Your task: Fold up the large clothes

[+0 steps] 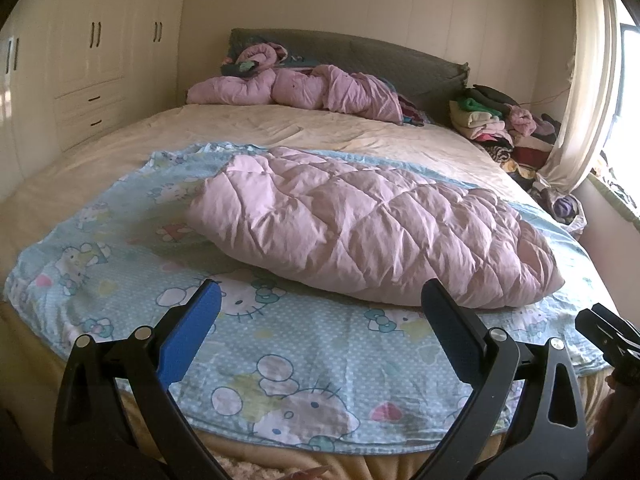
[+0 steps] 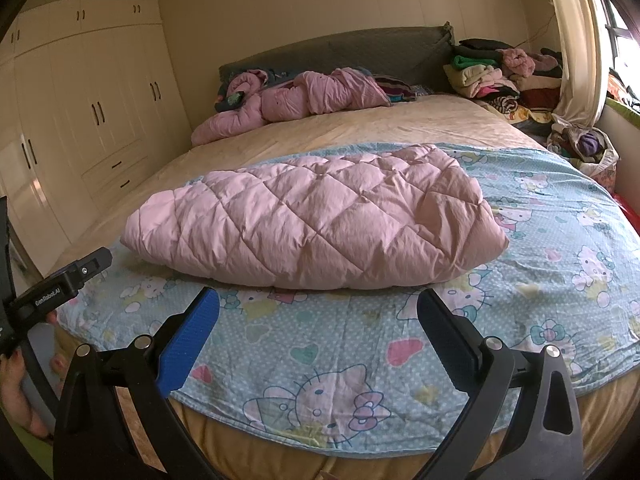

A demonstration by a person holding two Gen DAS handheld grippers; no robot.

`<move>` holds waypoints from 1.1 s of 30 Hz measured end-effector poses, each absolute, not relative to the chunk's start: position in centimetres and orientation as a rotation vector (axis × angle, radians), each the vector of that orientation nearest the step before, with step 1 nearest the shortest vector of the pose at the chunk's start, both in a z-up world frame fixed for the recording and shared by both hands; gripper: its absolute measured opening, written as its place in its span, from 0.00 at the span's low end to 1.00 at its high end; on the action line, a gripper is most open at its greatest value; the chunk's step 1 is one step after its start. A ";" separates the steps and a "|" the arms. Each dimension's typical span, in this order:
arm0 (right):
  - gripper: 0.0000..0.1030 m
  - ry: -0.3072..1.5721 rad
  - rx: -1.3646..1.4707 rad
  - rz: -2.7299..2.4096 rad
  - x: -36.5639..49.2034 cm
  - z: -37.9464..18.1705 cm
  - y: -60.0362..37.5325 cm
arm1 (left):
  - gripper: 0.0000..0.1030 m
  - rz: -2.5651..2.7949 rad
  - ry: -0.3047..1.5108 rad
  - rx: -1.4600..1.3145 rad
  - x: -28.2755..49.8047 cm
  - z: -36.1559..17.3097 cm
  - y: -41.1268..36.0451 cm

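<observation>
A pink quilted garment [image 1: 372, 228] [image 2: 316, 220] lies folded into a thick bundle on a light blue cartoon-print sheet [image 1: 304, 360] [image 2: 320, 344] at the foot of the bed. My left gripper [image 1: 320, 304] is open, hovering over the sheet just short of the bundle's near edge. In the right wrist view my right gripper [image 2: 318, 306] is open too, a little before the bundle's front edge, holding nothing. The other gripper's body [image 2: 60, 284] shows at the left of the right wrist view, with a hand [image 2: 24, 392] on it.
A crumpled pink quilt [image 1: 296, 88] [image 2: 288, 100] lies by the grey headboard [image 1: 360, 52]. Stacked clothes [image 1: 500, 120] [image 2: 496, 72] sit at the bed's far right corner near a curtain [image 1: 588, 92]. White wardrobes [image 1: 92, 52] [image 2: 80, 100] line the left wall.
</observation>
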State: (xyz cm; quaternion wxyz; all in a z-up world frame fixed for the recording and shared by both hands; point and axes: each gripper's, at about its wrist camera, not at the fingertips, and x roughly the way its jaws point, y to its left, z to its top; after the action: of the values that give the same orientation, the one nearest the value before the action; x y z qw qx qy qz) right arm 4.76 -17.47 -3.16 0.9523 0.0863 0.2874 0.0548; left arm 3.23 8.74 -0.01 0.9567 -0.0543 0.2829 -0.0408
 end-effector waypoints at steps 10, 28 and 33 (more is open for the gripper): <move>0.96 0.583 0.177 0.111 4.7 -3.2 -17.4 | 0.91 -0.072 0.575 -0.105 3.2 0.2 9.2; 0.96 0.589 0.176 0.110 4.8 -3.3 -17.4 | 0.91 -0.052 0.578 -0.091 3.2 -0.1 9.4; 0.96 0.597 0.171 0.110 4.7 -3.6 -17.4 | 0.91 -0.033 0.589 -0.070 3.2 -0.4 9.3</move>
State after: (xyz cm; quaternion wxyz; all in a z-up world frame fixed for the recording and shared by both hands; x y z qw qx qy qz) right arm 4.66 -17.38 -3.56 0.9507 0.0840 0.2937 0.0541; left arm 3.24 9.30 -0.36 0.9562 -0.0343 0.2903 -0.0163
